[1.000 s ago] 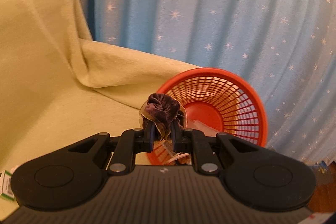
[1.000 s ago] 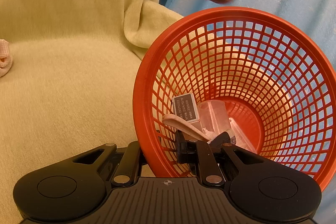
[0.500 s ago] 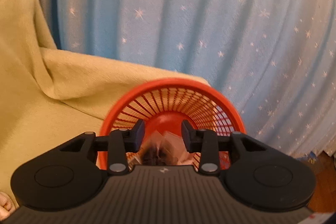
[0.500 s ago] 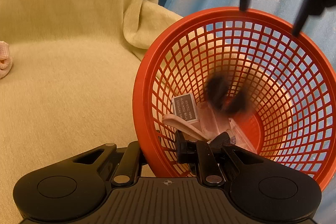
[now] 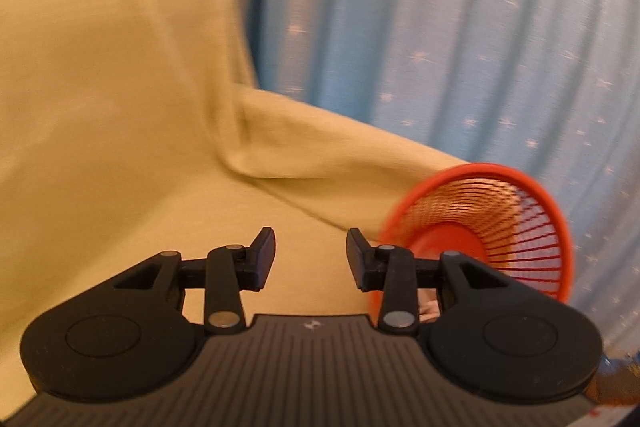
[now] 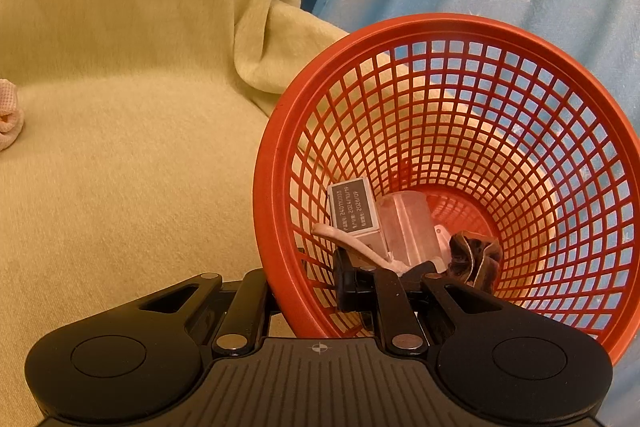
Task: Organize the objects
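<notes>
With my left gripper [image 5: 311,255] hanging over the yellow-green cover [image 5: 120,155], I see its jaws have just been opening and now stand apart with nothing between them. On my right side, the right gripper [image 6: 308,287] is clamped on the near wall of the red basket [image 6: 560,99], one finger outside the mesh and one inside, tilting the basket toward me. Just past that inner finger, in the basket's bottom, lies the dark brown velvet scrunchie [image 6: 476,259], touching a clear plastic piece [image 6: 408,223]. Beside that sits a small white box with a grey printed label [image 6: 354,209], and a pale strap [image 6: 352,243] lies across its front. Off to the left, a pink mesh item [image 6: 9,115] rests on the cover, well apart from the basket. Behind everything hangs a blue curtain with white stars [image 5: 460,27].
</notes>
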### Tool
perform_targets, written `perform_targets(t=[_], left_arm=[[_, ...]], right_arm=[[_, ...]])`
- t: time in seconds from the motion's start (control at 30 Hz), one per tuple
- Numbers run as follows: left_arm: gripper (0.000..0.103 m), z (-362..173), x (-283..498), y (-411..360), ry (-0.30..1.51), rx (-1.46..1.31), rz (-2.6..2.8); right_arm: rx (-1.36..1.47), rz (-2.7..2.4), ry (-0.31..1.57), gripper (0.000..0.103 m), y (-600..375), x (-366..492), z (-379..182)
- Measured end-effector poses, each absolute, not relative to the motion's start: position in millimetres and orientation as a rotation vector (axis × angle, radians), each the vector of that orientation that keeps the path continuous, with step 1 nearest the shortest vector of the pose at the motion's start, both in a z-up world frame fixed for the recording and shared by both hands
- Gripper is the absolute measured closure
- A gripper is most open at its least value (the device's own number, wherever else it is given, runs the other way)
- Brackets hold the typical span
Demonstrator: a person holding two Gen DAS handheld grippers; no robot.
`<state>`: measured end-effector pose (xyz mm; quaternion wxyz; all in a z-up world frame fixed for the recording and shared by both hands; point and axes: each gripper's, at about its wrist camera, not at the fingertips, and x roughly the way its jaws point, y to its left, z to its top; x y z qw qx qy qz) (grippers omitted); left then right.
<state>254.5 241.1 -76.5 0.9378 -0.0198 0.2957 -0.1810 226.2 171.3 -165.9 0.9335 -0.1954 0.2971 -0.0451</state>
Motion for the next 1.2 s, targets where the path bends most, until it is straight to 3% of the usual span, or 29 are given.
perform_targets(t=[0.33, 0.57, 0.8, 1.2], left_arm=[[0.061, -95.8, 242.9, 345.7, 0.61, -0.085, -0.041], [0.041, -118.4, 233.7, 385.0, 0.642, -0.052, 0.075], [0.031, -149.8, 235.1, 388.7, 0.702, -0.055, 0.074], [0.031, -191.6, 245.6, 359.2, 0.744, 0.297, 0.007]], right_arm=[[-0.404, -0.093, 0.609, 0.093, 171.0, 227.1, -166.6], [-0.413, -0.093, 0.612, 0.093, 170.9, 227.4, -166.7], [-0.417, -0.094, 0.613, 0.093, 173.6, 227.3, -168.3], [-0.421, -0.092, 0.614, 0.093, 173.8, 226.9, -168.9]])
